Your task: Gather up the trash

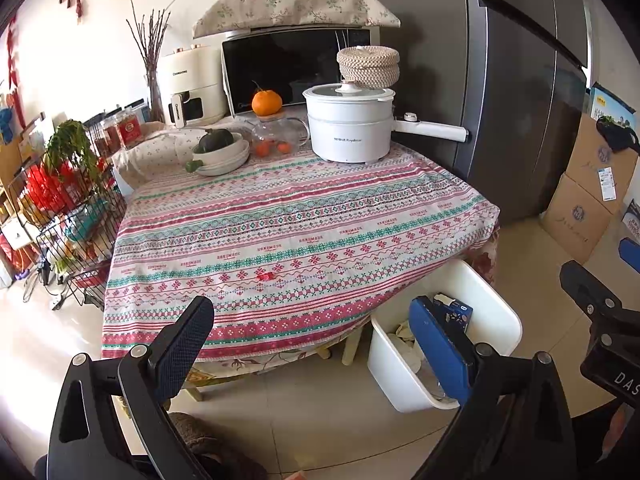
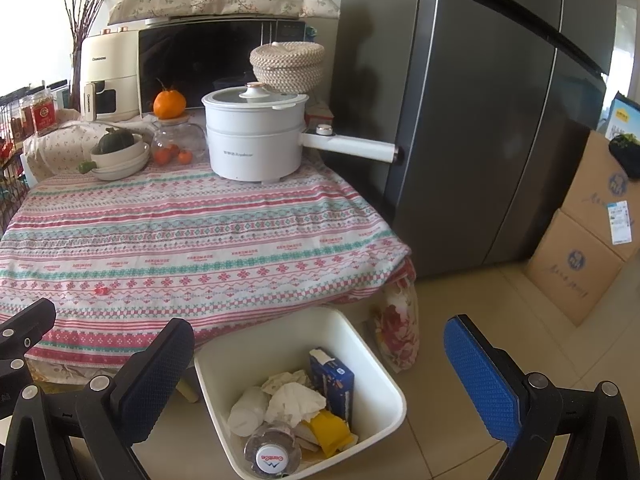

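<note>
1. Right wrist view puts my right gripper [image 2: 320,384] above the white plastic bin [image 2: 384,376], its two fingers spread wide with nothing between them: one dark mesh-textured pad [image 2: 156,380] to the bin's left, one blue knurled pad [image 2: 480,384] to its right.
2. That bin is a squarish, smooth-walled tub with rounded corners, standing on the tiled floor just beside the table's near corner.
3. Inside the bin I see crumpled white tissue [image 2: 294,400], a blue carton [image 2: 334,380] standing roughly upright against the far wall with its torn top pointing up, a yellow crinkled wrapper [image 2: 330,430], and a clear plastic bottle [image 2: 272,456] lying with its long axis toward me, its white cap facing the camera.
4. From the left wrist camera, my left gripper [image 1: 316,344] is likewise spread open and empty, to the bin's left and over the table's front edge.
5. One small red scrap [image 1: 265,276] lies flat on the woven patterned tablecloth [image 1: 280,220], well to the bin's left and near the table's front edge; I cannot tell its long axis at this size.
6. Farther back from the bin, on the table, stands a smooth white electric pot [image 1: 346,128], its long handle pointing right toward the grey fridge [image 1: 520,100].
</note>
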`<state>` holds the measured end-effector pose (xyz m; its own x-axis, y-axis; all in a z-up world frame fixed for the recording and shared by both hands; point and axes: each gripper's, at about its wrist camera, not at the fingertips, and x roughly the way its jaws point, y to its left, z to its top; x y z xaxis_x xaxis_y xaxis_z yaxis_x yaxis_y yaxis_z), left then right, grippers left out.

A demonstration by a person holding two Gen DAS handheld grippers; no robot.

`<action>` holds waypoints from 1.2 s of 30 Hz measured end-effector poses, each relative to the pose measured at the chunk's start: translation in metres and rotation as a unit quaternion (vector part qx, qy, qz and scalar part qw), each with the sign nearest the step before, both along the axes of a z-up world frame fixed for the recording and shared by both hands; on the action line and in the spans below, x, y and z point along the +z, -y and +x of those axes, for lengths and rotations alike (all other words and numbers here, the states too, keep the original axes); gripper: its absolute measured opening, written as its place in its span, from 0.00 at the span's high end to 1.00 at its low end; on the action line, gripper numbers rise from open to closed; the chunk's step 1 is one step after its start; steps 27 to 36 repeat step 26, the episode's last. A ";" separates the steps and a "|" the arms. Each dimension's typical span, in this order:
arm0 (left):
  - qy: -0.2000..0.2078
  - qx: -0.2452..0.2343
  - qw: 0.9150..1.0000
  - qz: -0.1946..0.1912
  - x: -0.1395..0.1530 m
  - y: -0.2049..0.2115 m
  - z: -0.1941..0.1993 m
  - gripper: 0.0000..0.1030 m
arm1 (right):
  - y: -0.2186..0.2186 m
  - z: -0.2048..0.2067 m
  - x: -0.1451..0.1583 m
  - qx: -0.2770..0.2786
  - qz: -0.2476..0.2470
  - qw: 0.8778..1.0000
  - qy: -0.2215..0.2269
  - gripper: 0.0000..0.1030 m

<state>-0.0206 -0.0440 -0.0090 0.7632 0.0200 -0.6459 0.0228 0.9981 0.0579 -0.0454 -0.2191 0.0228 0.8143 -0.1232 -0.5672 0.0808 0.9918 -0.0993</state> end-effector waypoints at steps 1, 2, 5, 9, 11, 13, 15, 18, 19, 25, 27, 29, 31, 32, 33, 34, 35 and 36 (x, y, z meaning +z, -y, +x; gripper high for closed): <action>0.000 0.000 1.000 0.000 0.000 0.000 0.000 0.04 | 0.000 0.000 0.000 0.000 0.000 1.000 0.000 0.01; 0.000 0.000 1.000 0.000 0.000 0.000 0.000 0.04 | -0.001 -0.001 0.001 0.000 0.000 1.000 0.001 0.01; -0.001 -0.001 1.000 0.000 0.000 0.000 0.000 0.04 | -0.001 -0.001 0.001 0.000 0.000 1.000 0.001 0.01; -0.001 -0.001 1.000 0.000 0.000 0.000 -0.001 0.04 | -0.001 -0.001 0.001 -0.001 0.001 1.000 0.002 0.01; -0.001 -0.001 1.000 0.000 0.000 0.000 0.000 0.04 | 0.000 -0.002 0.001 -0.002 0.001 1.000 0.003 0.01; -0.001 -0.001 1.000 0.000 -0.001 -0.001 -0.001 0.04 | 0.000 -0.002 0.001 -0.001 0.001 1.000 0.002 0.01; -0.001 -0.002 1.000 0.000 -0.001 -0.001 -0.001 0.04 | 0.000 -0.002 0.001 -0.001 0.001 1.000 0.003 0.01; -0.002 -0.002 1.000 0.000 -0.001 -0.001 -0.001 0.04 | 0.000 -0.002 0.001 -0.001 0.001 1.000 0.002 0.01; -0.002 -0.003 1.000 0.000 -0.002 -0.002 -0.001 0.04 | 0.000 -0.002 0.001 -0.001 0.001 1.000 0.002 0.01; -0.013 -0.001 1.000 -0.004 -0.008 -0.007 0.003 0.04 | -0.001 0.000 0.000 -0.001 0.004 1.000 0.000 0.01; -0.018 -0.003 1.000 -0.007 -0.009 -0.009 0.006 0.04 | -0.001 0.001 0.000 0.000 0.005 1.000 -0.002 0.01; -0.018 -0.003 1.000 -0.007 -0.009 -0.009 0.006 0.04 | -0.001 0.001 0.000 0.000 0.005 1.000 -0.002 0.01; -0.018 -0.003 1.000 -0.007 -0.009 -0.009 0.006 0.04 | -0.001 0.001 0.000 0.000 0.005 1.000 -0.002 0.01; -0.018 -0.003 1.000 -0.007 -0.009 -0.009 0.006 0.04 | -0.001 0.001 0.000 0.000 0.005 1.000 -0.002 0.01; -0.018 -0.003 1.000 -0.007 -0.009 -0.009 0.006 0.04 | -0.001 0.001 0.000 0.000 0.005 1.000 -0.002 0.01; -0.018 -0.003 1.000 -0.007 -0.009 -0.009 0.006 0.04 | -0.001 0.001 0.000 0.000 0.005 1.000 -0.002 0.01; -0.018 -0.003 1.000 -0.007 -0.009 -0.009 0.006 0.04 | -0.001 0.001 0.000 0.000 0.005 1.000 -0.002 0.01; -0.018 -0.003 1.000 -0.007 -0.009 -0.009 0.006 0.04 | -0.001 0.001 0.000 0.000 0.005 1.000 -0.002 0.01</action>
